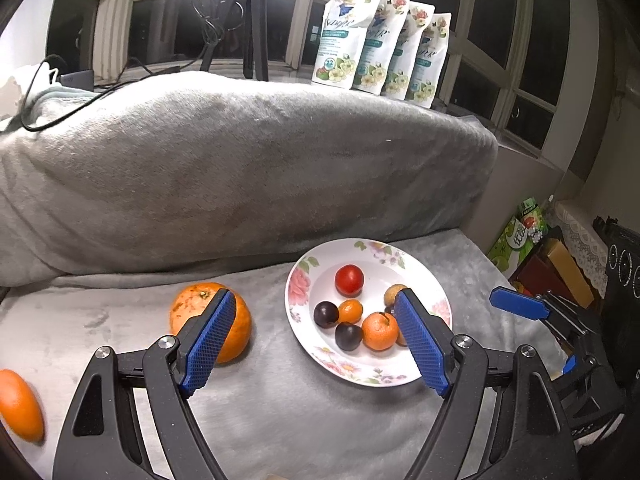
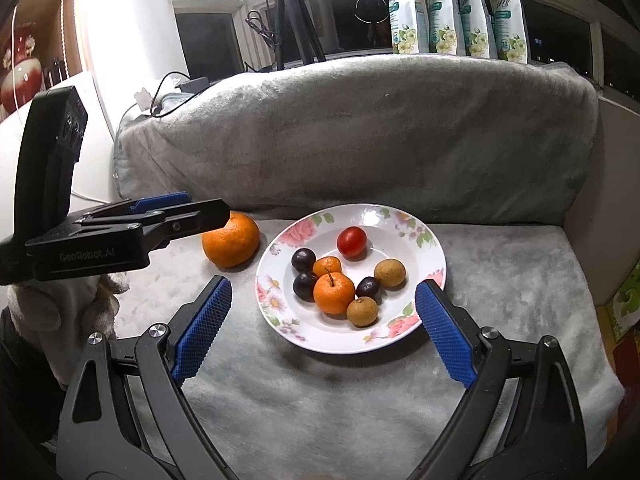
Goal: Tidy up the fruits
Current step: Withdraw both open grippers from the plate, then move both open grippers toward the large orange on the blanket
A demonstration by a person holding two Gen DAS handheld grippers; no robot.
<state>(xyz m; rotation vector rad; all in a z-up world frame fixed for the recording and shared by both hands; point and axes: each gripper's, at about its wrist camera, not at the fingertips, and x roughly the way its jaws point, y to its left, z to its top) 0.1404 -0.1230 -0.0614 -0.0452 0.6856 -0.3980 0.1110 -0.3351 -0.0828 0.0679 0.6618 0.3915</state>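
While most of the small fruit already sits in the flowered plate (image 2: 434, 258) near the right edge of the blanket-covered sofa seat (image 2: 500, 300), my work is not finished. I count a tomato (image 2: 351, 241), three dark plums (image 2: 303, 260), two small oranges (image 2: 333, 293) and two brown longans (image 2: 389, 272) inside. The big orange (image 2: 231, 243) lies on the seat just left of the plate, and another orange fruit (image 1: 20, 406) waits near the seat's left front corner. My left gripper (image 1: 312, 334) is spread wide and empty beside the big orange; my right gripper (image 2: 323, 322) hovers spread before the plate, holding nothing.
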